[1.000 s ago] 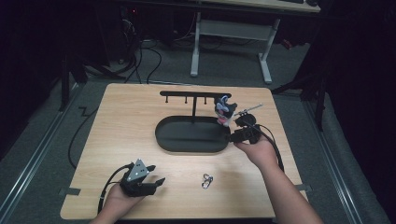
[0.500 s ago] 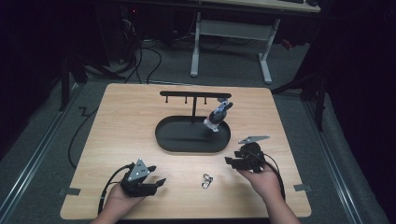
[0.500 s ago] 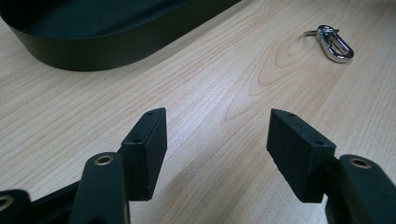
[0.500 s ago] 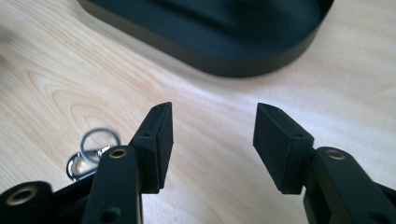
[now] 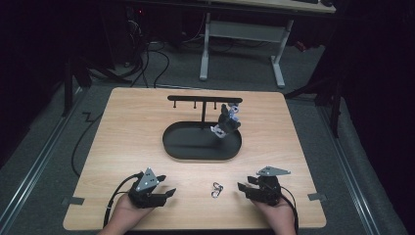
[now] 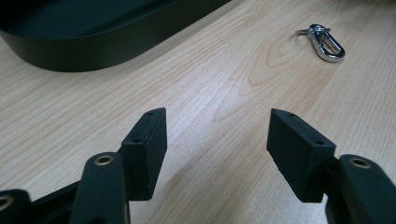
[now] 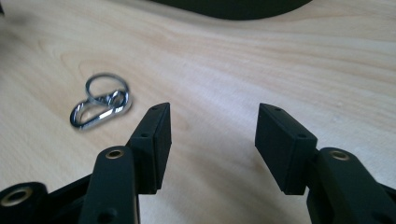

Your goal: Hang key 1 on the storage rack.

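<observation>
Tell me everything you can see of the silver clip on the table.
The clip is a small snap hook of shiny metal with a split ring joined to one end. It lies flat on the bare wooden table, near the front edge, between the left gripper and the right gripper, in front of the black tray. Nothing touches it; both grippers rest open on either side, clear of it.

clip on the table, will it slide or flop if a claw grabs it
The clip looks like polished metal lying flat on the smooth table, so it may skate when nudged. Its ring seems loosely linked and would probably dangle once lifted.
</observation>
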Motion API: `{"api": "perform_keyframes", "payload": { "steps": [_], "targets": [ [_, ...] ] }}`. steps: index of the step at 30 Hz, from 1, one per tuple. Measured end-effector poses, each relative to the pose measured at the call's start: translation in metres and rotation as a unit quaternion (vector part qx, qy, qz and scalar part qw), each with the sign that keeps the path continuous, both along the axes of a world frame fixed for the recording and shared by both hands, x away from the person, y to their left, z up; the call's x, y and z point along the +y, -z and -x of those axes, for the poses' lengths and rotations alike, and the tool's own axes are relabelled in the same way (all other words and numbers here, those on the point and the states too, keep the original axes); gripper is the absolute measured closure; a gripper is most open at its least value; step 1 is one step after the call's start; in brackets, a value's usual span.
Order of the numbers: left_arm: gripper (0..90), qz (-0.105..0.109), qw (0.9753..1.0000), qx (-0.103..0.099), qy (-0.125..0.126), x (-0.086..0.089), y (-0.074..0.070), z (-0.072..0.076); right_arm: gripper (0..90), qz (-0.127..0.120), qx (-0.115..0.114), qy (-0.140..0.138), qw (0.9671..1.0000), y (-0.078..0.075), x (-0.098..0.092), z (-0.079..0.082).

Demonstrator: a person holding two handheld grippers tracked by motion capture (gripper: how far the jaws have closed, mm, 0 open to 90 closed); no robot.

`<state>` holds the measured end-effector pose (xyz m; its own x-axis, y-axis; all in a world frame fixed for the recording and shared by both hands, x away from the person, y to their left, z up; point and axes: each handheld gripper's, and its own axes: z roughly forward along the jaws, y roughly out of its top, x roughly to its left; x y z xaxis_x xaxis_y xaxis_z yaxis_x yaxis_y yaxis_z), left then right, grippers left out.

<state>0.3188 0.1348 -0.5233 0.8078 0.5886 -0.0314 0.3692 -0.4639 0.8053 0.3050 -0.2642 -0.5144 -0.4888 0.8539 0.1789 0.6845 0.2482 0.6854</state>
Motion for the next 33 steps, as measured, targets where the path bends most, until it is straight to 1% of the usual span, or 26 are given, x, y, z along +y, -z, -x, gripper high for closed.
{"api": "perform_keyframes", "payload": {
  "steps": [2, 3, 4, 5, 6, 7, 8, 10, 11, 12, 13, 14, 15, 16, 18, 19, 20, 21, 23, 25, 27, 28, 29, 31, 33],
  "targets": [
    [38.7, -0.002, 1.0, 0.0, -0.001, -0.001, 0.0, 0.0, 47.1, -0.004, -0.001, -0.005, 1.0, 0.001, 0.001, 0.001],
    [38.7, -0.002, 1.0, 0.001, -0.002, -0.001, 0.001, -0.001, 47.1, -0.007, 0.003, -0.008, 0.9999, 0.001, 0.004, 0.003],
    [38.7, -0.002, 1.0, 0.002, -0.005, -0.001, 0.001, -0.001, 47.5, -0.005, -0.005, -0.016, 0.9998, 0.001, 0.008, 0.004],
    [38.7, -0.002, 1.0, 0.003, -0.006, 0.0, 0.001, -0.002, 48.7, -0.007, -0.014, -0.031, 0.9994, -0.002, 0.018, 0.006],
    [38.7, -0.001, 1.0, 0.003, -0.007, 0.0, 0.001, -0.002, 49.8, -0.01, -0.018, -0.036, 0.9992, -0.003, 0.022, 0.007],
    [38.7, -0.002, 1.0, 0.003, -0.008, -0.001, 0.002, -0.002, 49.8, -0.01, -0.018, -0.036, 0.9992, -0.003, 0.022, 0.007],
    [38.7, -0.003, 0.9999, 0.004, -0.009, -0.001, 0.002, -0.002, 51.4, -0.012, -0.024, -0.046, 0.9986, -0.004, 0.027, 0.008],
    [38.7, -0.007, 0.9999, 0.005, -0.009, 0.0, 0.003, -0.002, 58.2, -0.022, -0.031, -0.065, 0.9972, -0.006, 0.04, 0.011],
    [38.7, -0.008, 0.9999, 0.006, -0.011, 0.001, 0.004, 0.0, 72.8, -0.029, -0.036, -0.087, 0.9951, -0.006, 0.053, 0.012],
    [38.7, -0.008, 0.9999, 0.006, -0.011, 0.001, 0.004, 0.0, 72.8, -0.029, -0.036, -0.087, 0.9951, -0.006, 0.053, 0.012],
    [38.7, -0.009, 0.9999, 0.006, -0.011, 0.003, 0.004, 0.001, 79.7, -0.029, -0.038, -0.096, 0.9942, -0.007, 0.061, 0.013],
    [38.7, -0.009, 0.9999, 0.007, -0.012, 0.004, 0.004, 0.002, 86.8, -0.018, -0.042, -0.107, 0.9932, -0.006, 0.071, 0.013],
    [38.7, -0.009, 0.9998, 0.007, -0.015, 0.008, 0.004, 0.004, 90.0, -0.008, -0.041, -0.117, 0.9922, -0.005, 0.083, 0.01],
    [38.7, -0.009, 0.9998, 0.007, -0.015, 0.008, 0.004, 0.004, 90.0, -0.008, -0.041, -0.117, 0.9922, -0.005, 0.083, 0.01],
    [38.8, -0.007, 0.9997, 0.006, -0.021, 0.014, 0.003, 0.007, 90.0, -0.007, -0.032, -0.128, 0.9912, -0.002, 0.095, 0.006],
    [38.8, -0.005, 0.9997, 0.005, -0.024, 0.017, 0.002, 0.008, 90.0, -0.002, -0.028, -0.132, 0.9909, 0.0, 0.1, 0.004],
    [38.8, 0.0, 0.9996, 0.006, -0.029, 0.02, 0.002, 0.008, 90.0, 0.014, -0.024, -0.138, 0.9901, 0.005, 0.107, 0.001],
    [38.8, 0.0, 0.9996, 0.006, -0.029, 0.02, 0.002, 0.008, 90.0, 0.014, -0.024, -0.138, 0.9901, 0.005, 0.107, 0.001],
    [38.9, 0.001, 0.9995, 0.007, -0.031, 0.023, 0.001, 0.008, 89.7, 0.03, -0.017, -0.13, 0.9909, 0.009, 0.107, 0.001],
    [38.9, 0.003, 0.9995, 0.006, -0.031, 0.022, 0.001, 0.008, 89.0, 0.027, -0.014, -0.128, 0.9913, 0.01, 0.105, 0.002],
    [38.9, 0.002, 0.9996, 0.006, -0.026, 0.02, 0.001, 0.007, 87.4, 0.035, -0.016, -0.12, 0.9921, 0.01, 0.097, 0.004],
    [38.9, 0.001, 0.9997, 0.005, -0.022, 0.017, 0.001, 0.006, 86.2, 0.032, -0.013, -0.112, 0.9931, 0.01, 0.089, 0.006],
    [38.9, 0.001, 0.9997, 0.005, -0.022, 0.017, 0.001, 0.006, 86.2, 0.032, -0.013, -0.112, 0.9931, 0.01, 0.089, 0.006],
    [38.9, 0.002, 0.9999, 0.005, -0.016, 0.014, 0.0, 0.006, 85.5, 0.036, -0.014, -0.099, 0.9943, 0.01, 0.076, 0.009],
    [38.8, 0.001, 0.9999, 0.003, -0.012, 0.01, 0.0, 0.005, 85.3, 0.032, -0.011, -0.084, 0.9959, 0.009, 0.065, 0.011]
  ]
}}
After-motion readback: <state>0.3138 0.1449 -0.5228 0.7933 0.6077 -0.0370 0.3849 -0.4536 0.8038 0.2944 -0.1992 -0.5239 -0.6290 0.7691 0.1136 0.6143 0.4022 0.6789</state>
